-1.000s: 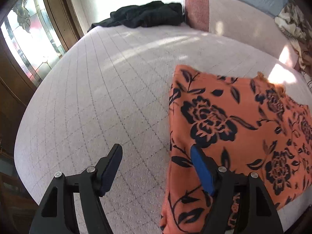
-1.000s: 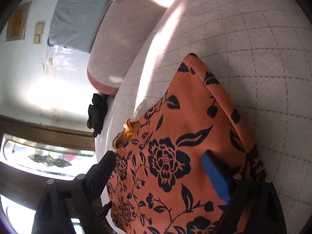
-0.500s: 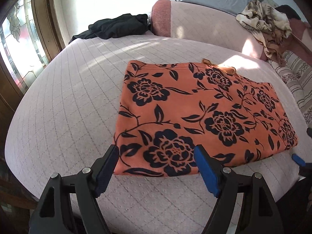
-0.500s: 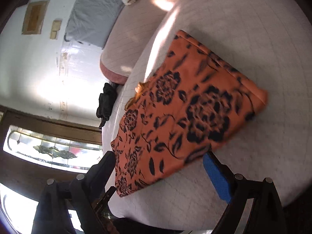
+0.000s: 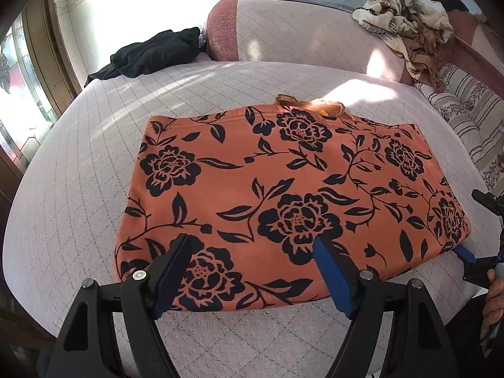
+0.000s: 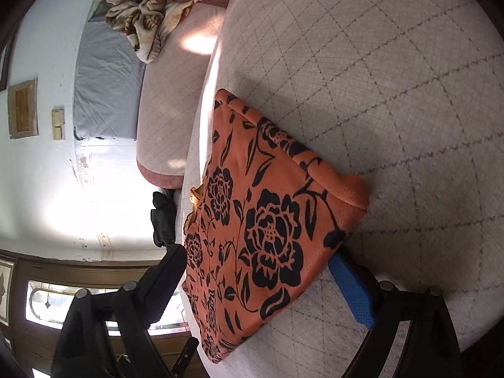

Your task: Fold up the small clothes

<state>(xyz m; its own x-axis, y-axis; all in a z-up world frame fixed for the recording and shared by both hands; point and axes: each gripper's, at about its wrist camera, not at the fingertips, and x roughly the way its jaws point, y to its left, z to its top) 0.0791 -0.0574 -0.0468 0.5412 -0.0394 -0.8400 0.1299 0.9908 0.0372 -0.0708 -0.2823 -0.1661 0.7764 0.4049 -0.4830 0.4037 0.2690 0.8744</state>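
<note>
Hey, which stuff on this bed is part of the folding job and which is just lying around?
In the job:
orange floral garment
left gripper
right gripper

Lying about:
black clothing
patterned blanket
grey pillow

Folded floral garment (image 6: pixel 267 220) on bed (image 6: pixel 393 110).

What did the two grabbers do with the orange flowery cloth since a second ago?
Both grabbers backed away from the orange cloth. The left gripper, whose jaws have just been opening, and the right gripper are open and hold nothing. The cloth stayed folded flat on the bed cover; the black clothes did not move.
</note>
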